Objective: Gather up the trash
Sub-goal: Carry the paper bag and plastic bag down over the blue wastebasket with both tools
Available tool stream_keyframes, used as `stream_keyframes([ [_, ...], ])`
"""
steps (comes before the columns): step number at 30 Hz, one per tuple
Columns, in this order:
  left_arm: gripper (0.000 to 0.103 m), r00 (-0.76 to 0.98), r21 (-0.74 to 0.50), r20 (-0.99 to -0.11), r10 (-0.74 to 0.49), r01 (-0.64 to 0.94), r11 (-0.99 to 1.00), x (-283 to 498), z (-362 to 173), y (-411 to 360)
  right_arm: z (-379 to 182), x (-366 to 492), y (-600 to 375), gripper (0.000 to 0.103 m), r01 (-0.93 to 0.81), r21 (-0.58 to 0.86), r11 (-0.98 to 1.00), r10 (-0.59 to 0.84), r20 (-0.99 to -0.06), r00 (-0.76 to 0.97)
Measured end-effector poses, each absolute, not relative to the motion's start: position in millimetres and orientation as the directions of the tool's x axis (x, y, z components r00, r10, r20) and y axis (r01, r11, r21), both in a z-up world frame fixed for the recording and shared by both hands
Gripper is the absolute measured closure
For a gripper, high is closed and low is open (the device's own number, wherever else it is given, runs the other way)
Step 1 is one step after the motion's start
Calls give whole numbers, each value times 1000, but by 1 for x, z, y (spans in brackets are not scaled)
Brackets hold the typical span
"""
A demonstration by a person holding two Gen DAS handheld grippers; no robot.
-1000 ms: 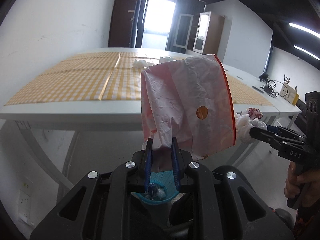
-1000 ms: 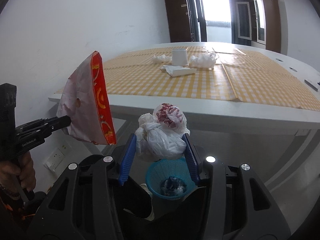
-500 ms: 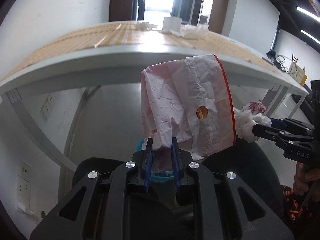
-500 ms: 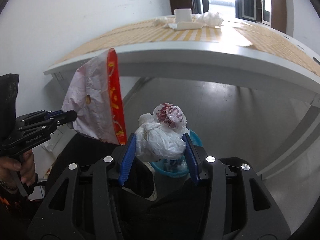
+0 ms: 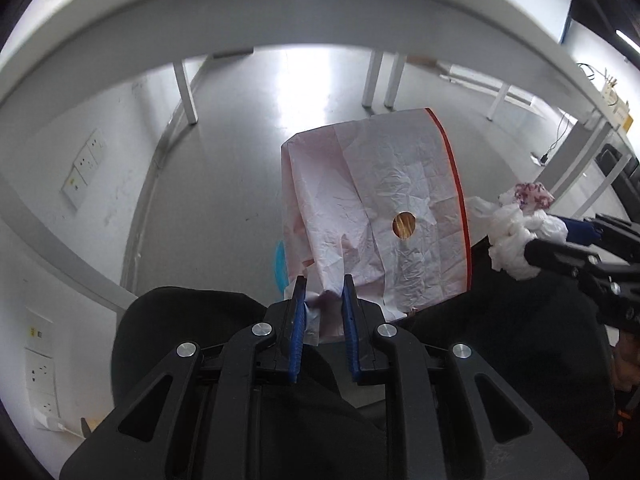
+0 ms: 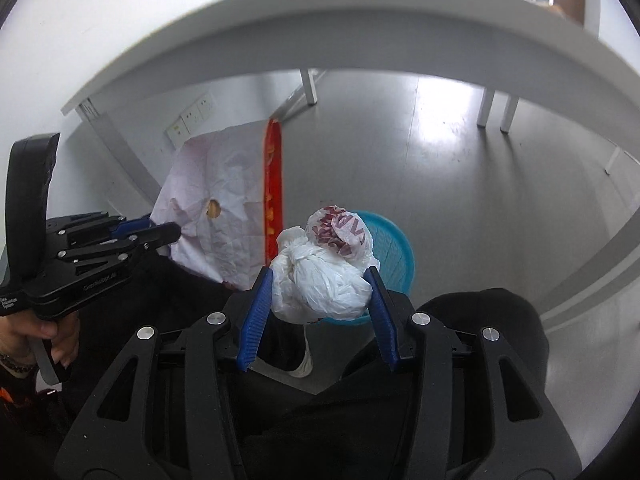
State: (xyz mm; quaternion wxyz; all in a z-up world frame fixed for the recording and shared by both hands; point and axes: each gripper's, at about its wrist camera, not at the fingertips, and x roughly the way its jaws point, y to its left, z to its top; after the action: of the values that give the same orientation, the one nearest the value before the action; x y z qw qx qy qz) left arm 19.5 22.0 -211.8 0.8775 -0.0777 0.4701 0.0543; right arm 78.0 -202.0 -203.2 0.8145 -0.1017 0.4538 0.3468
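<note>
Left tongs (image 5: 325, 294) pinch paper bag (image 5: 384, 208); right tongs (image 6: 320, 280) clamp knotted plastic bag (image 6: 324, 276) above blue bin (image 6: 390, 248).

Both wrist views downward, under-table floor (image 5: 248, 168) shared

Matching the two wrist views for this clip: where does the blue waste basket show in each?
Left wrist: blue waste basket, only a sliver left of centre, behind the paper bag.
Right wrist: blue waste basket, centre, on the floor behind the knotted plastic bag.
Shared landmark: the paper bag, with its round hole.
</note>
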Motion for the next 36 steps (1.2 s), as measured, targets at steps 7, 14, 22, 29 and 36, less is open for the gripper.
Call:
stream_keyframes([
  [7,88,467,-120,-884,-19,-186,975,52,-254,29,-245,108,-190,59,-621,160,767,413,-864,287],
  [14,88,394,-156,-917,-57,-223,962,82,-280,37,-279,134,-181,59,-587,177,790,367,-904,221],
  [22,88,300,-176,-950,-86,-288,941,122,-317,51,-307,154,-183,59,-534,240,811,365,-920,140],
  [29,88,259,-158,-963,-79,-303,940,146,-342,52,-337,182,-167,59,-523,234,819,339,-934,113],
  [36,88,206,-148,-975,-79,-348,926,169,-365,62,-359,198,-158,59,-517,244,821,329,-941,77],
])
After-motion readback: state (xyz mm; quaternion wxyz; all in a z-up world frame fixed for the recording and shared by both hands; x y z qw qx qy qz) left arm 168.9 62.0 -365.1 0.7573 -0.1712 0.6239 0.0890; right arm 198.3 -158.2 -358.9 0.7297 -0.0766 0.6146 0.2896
